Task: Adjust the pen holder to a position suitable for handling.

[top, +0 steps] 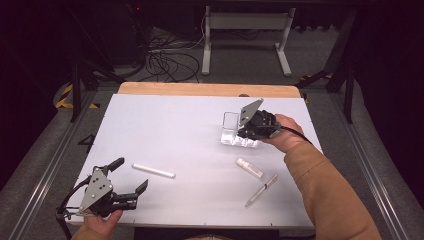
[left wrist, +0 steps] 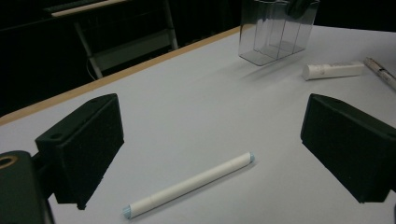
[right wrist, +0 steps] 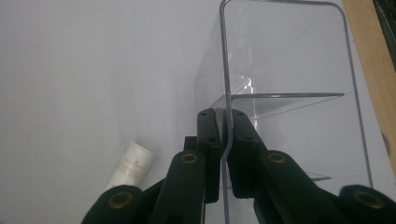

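Observation:
A clear plastic organizer point(top: 230, 121) with several compartments stands at the right back of the white table point(top: 175, 125). My right gripper point(top: 243, 132) is shut on one of its thin walls; in the right gripper view the jaws point(right wrist: 225, 117) pinch the wall's rim point(right wrist: 280, 60) from both sides. In the left gripper view the organizer point(left wrist: 275, 32) casts a shadow under its near edge. My left gripper point(top: 132, 174) rests open at the front left. A white marker point(top: 153, 171) lies just beyond it, and between its wide jaws point(left wrist: 212, 135) lies that marker point(left wrist: 187, 186), untouched.
A small white tube point(top: 249, 167) point(left wrist: 332, 70) point(right wrist: 130, 163) and a thin clear pen point(top: 261, 190) point(left wrist: 380, 71) lie right of centre, near the right forearm. A wooden strip point(top: 200, 89) borders the table's far edge. Beyond it are cables and a stand's legs.

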Demonstrator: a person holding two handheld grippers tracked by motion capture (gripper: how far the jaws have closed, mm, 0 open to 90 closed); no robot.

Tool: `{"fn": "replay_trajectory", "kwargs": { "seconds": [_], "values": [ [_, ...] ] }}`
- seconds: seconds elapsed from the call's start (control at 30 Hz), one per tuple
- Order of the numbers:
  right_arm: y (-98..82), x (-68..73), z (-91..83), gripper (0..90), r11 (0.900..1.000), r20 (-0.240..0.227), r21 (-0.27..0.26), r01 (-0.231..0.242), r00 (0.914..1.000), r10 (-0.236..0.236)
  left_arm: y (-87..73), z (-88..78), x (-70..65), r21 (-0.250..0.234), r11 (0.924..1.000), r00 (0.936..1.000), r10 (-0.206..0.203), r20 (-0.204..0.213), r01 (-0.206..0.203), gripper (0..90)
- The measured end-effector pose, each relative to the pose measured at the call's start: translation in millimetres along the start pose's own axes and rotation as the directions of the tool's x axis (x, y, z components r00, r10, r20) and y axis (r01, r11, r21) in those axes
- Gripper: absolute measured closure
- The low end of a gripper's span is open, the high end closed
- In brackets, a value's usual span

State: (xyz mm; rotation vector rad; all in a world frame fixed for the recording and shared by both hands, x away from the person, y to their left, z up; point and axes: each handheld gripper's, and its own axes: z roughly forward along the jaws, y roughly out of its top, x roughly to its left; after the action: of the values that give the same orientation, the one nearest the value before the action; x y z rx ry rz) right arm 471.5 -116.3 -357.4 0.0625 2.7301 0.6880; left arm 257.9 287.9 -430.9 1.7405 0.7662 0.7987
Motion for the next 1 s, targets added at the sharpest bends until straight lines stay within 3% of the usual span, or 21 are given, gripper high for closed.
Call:
{"fn": "replay_trajectory", "kwargs": {
  "seconds": [0.43,1.0],
  "values": [
    [48.2,18.5,18.3,85.0,1.000,-0.085,-0.020,0.010,0.9963,-0.012,-0.3,-0.3,0.6,-0.002,1.0000,1.0000,0.001,0.003,-0.001,6.6],
    [78.4,37.0,46.4,85.1,0.999,-0.162,-0.012,0.042,0.9858,-0.043,-0.4,-0.4,1.3,-0.004,1.0000,1.0000,0.000,0.004,0.000,6.6]
  ]
}}
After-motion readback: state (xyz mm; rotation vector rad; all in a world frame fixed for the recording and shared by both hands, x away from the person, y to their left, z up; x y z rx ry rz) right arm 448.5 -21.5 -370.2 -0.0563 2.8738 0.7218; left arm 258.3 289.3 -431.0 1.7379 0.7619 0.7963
